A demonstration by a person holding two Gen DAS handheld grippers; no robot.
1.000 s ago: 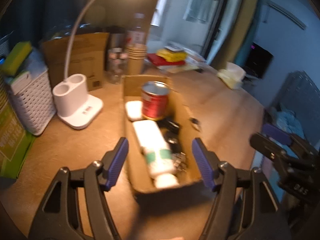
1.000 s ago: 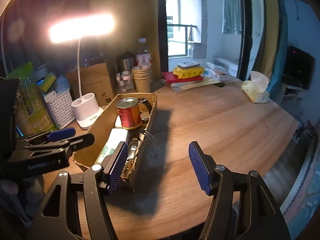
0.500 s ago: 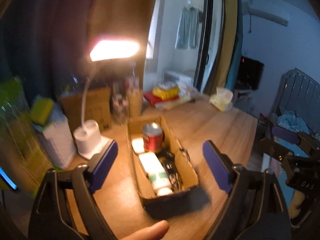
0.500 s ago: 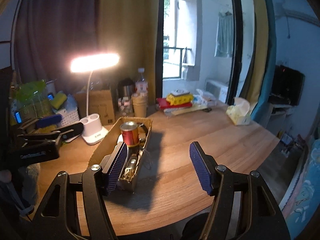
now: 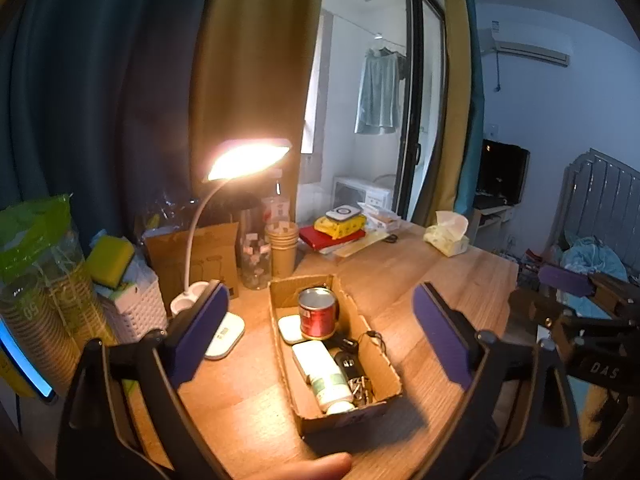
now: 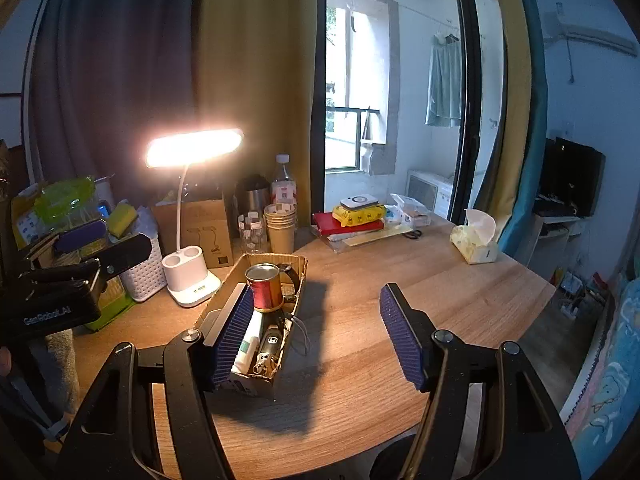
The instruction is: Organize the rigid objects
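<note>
My left gripper point(image 5: 320, 332) opening wide, holding nothing, above open brown cardboard box point(image 5: 390, 364); right gripper point(image 6: 316, 332) partly open, empty.

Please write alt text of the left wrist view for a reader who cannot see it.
An open cardboard box on a wooden table holds a red can, a white tube and small dark items. The left gripper, its jaws opening and empty, frames the box from above; a lit desk lamp stands behind.
</note>
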